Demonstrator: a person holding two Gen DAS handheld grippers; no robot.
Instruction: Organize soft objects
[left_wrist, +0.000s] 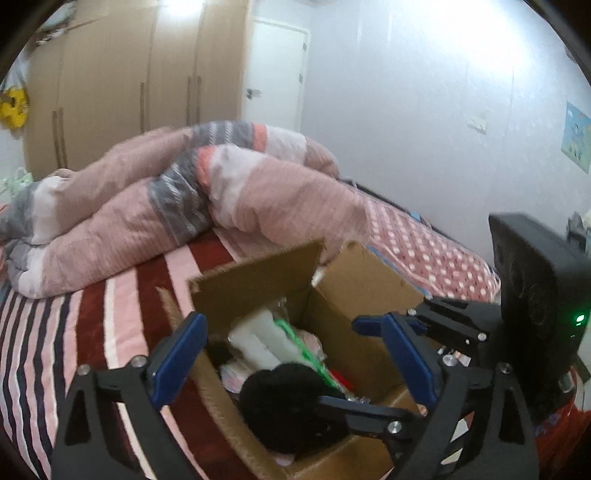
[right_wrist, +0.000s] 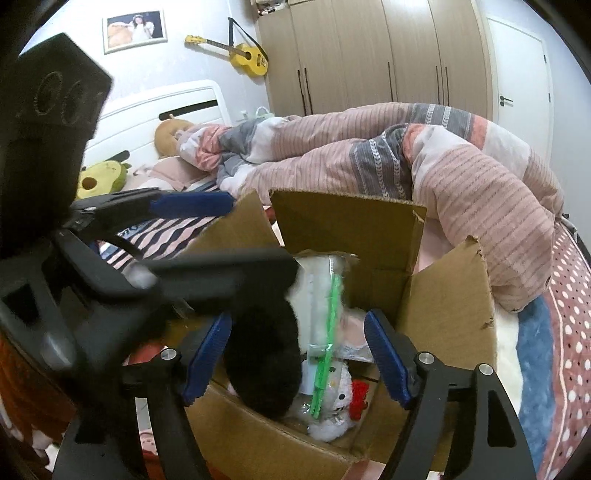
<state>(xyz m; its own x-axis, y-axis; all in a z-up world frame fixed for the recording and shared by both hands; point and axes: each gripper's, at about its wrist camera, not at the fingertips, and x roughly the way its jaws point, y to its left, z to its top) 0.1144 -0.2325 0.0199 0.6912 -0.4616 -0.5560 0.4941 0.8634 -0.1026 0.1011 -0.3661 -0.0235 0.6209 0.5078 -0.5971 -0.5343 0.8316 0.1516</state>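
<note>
An open cardboard box (left_wrist: 354, 291) (right_wrist: 447, 306) stands on the bed. In it lie a black fluffy soft item (left_wrist: 284, 398) (right_wrist: 264, 362), a white roll in clear plastic with a green strip (left_wrist: 262, 339) (right_wrist: 319, 295), and a white plush with a red bow (right_wrist: 341, 395). My left gripper (left_wrist: 291, 354) is open above the box, empty. My right gripper (right_wrist: 299, 358) is open over the box, empty. The right gripper also shows in the left wrist view (left_wrist: 369, 365), and the left one in the right wrist view (right_wrist: 207, 236).
A rumpled pink and grey quilt (left_wrist: 177, 199) (right_wrist: 424, 158) lies behind the box on the striped bedsheet (left_wrist: 74, 332). Plush toys (right_wrist: 99, 179) sit by the white headboard (right_wrist: 155, 118). A wardrobe (left_wrist: 129, 74) and a door (left_wrist: 275, 74) stand at the back.
</note>
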